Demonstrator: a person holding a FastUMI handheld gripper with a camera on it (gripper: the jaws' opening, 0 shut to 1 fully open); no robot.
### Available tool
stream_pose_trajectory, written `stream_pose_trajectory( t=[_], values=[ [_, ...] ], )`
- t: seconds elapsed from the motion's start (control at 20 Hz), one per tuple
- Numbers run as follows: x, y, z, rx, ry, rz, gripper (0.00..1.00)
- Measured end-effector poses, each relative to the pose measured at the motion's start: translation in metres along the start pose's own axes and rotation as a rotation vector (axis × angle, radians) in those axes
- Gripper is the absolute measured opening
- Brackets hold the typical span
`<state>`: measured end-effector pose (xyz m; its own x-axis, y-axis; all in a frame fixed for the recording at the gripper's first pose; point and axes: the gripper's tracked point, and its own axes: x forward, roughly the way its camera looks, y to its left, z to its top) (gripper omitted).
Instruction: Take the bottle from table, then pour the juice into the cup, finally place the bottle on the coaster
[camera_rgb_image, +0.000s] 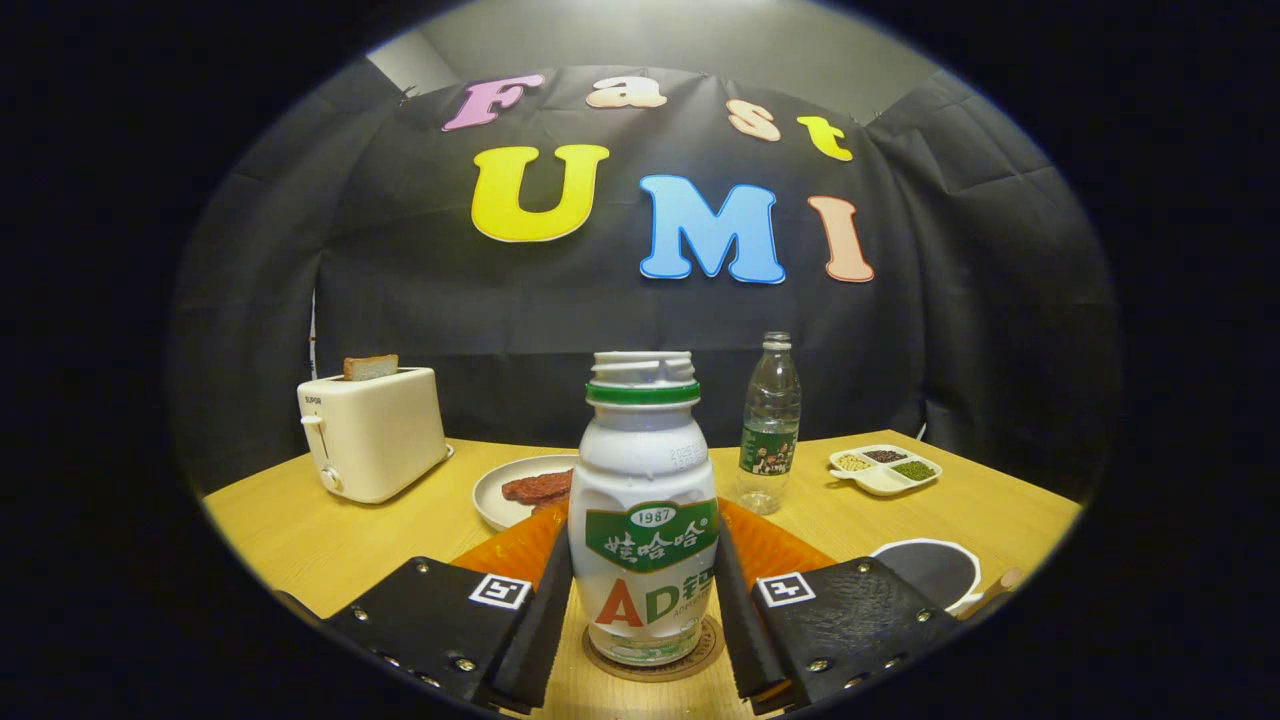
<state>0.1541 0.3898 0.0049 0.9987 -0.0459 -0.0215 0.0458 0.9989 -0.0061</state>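
A white juice bottle (645, 510) with a green neck ring and an open top stands upright on a round brown coaster (655, 665). My gripper (645, 590) has one finger on each side of the bottle's lower body, and both pads lie against its sides. The white cup (928, 572), dark inside, sits on the table just beyond my right finger.
An orange mat (515, 550) lies behind the bottle. Beyond it sits a white plate (500, 500) holding a reddish piece of food. A cream toaster (370, 435) with toast stands far left; a clear plastic bottle (770, 425) and a divided dish (885, 468) stand far right.
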Motion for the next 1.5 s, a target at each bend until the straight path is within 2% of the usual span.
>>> stream_pose_trajectory(
  t=[0.55,0.65,0.8,1.15,1.35,1.5],
  values=[
    [0.005,-0.003,-0.008,0.033,-0.004,0.006,0.68],
    [0.003,-0.004,-0.008,0.034,-0.004,-0.001,0.71],
    [-0.003,0.004,-0.003,0.021,-0.013,0.041,0.97],
    [-0.051,0.007,0.019,0.009,-0.074,0.134,0.97],
    [-0.103,-0.034,0.038,0.010,-0.139,0.153,0.97],
    [-0.128,-0.101,0.054,-0.017,-0.188,0.086,0.97]
  ],
)
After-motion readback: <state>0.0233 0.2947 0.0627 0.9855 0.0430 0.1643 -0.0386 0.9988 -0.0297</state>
